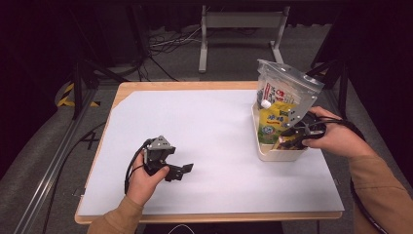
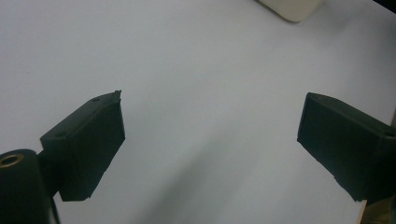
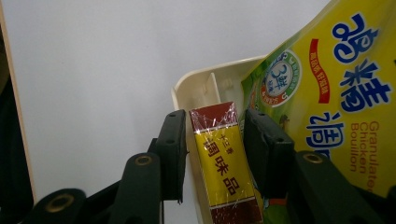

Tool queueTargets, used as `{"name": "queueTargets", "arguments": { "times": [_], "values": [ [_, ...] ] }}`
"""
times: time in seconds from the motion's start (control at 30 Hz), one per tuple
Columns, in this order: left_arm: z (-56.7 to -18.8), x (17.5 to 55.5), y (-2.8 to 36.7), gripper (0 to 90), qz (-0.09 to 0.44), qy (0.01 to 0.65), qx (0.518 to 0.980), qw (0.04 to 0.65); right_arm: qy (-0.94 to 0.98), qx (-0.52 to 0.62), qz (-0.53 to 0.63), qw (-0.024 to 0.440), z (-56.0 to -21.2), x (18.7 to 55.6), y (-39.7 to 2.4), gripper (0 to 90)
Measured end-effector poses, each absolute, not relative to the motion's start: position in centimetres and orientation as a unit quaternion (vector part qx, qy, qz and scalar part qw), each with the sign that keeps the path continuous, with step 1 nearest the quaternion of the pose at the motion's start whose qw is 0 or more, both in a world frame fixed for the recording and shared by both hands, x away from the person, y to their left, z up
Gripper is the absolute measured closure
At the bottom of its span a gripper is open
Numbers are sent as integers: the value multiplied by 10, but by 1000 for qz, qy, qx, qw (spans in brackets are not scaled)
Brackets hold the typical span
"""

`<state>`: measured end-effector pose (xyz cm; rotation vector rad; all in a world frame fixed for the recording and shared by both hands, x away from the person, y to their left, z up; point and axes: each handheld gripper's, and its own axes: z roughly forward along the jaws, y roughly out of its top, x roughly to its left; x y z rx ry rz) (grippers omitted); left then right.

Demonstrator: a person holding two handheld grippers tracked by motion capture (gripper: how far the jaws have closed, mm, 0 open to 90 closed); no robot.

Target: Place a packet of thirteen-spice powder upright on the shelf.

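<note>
A cream plastic bin [image 1: 277,155] stands at the table's right side. In it are a yellow chicken bouillon pouch [image 1: 275,119] and a clear zip bag of packets [image 1: 287,83] that leans above it. My right gripper [image 1: 297,134] reaches into the bin's near end. In the right gripper view its jaws [image 3: 215,114] stand either side of a small red and yellow seasoning box [image 3: 219,154] upright in the bin [image 3: 205,79], a thin gap at each pad, beside the yellow pouch [image 3: 327,93]. My left gripper [image 1: 182,169] rests open over the white mat, nothing between its jaws [image 2: 210,116].
A white mat [image 1: 209,146] covers the wooden table. The bin's corner [image 2: 292,9] shows far off in the left gripper view. A metal stand [image 1: 241,29] and cables lie on the floor beyond the table.
</note>
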<state>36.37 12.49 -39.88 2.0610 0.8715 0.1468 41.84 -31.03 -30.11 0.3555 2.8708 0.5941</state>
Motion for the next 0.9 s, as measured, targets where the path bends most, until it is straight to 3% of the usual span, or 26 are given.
{"name": "queueTargets", "arguments": {
  "times": [0.6,0.9],
  "values": [
    [-395,357,144,79,79,346,828,435,936,134,296,137,-286,394,-297,441],
    [-395,346,165,77,90,350,824,437,907,178,352,149,-285,378,-282,410]
  ]
}}
